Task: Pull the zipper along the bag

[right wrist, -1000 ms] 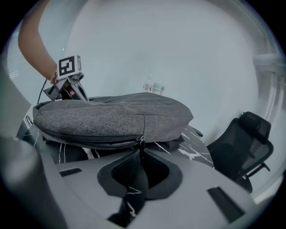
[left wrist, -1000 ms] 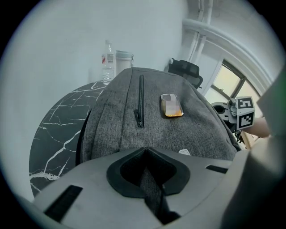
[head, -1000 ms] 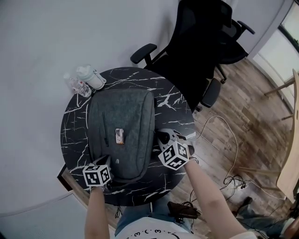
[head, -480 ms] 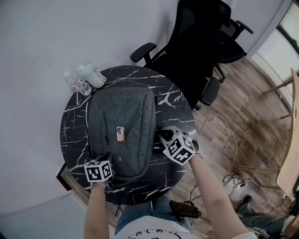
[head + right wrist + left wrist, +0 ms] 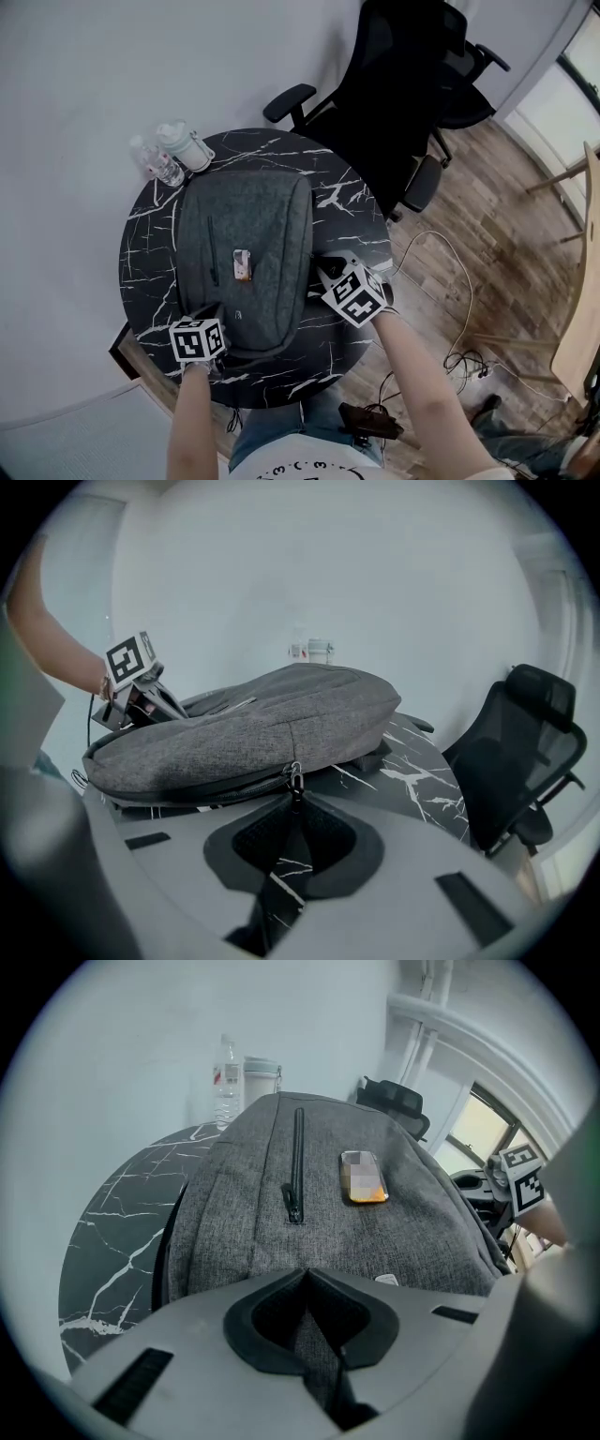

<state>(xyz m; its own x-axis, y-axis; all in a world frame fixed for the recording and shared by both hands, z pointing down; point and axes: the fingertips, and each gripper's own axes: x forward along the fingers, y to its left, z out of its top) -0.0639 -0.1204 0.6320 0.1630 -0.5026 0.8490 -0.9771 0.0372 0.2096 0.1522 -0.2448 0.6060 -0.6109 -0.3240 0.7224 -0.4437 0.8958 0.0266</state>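
left gripper (image 5: 305,1274) anchored, right gripper (image 5: 293,799) on zipper pull (image 5: 294,778)

left jaws clamped grey fabric at bag's (image 5: 246,220) near end, likely against sliding. right jaws narrow, nipped the pull on bag's right side, by table's (image 5: 345,204) right edge.

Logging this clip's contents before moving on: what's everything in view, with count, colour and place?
table: one, black marble, round, under the backpack
backpack: one, grey, lying flat on the table
zipper pull: one, metallic, backpack's side seam
small flat object: one, orange-edged, atop the backpack
bottle: one, clear, table's far edge
tumbler: one, whitish, beside the bottle
office chair: one, black, beyond the table
cables: several, pale, on the wooden floor
left gripper: one, grey, shut on backpack fabric
right gripper: one, grey, shut on the zipper pull
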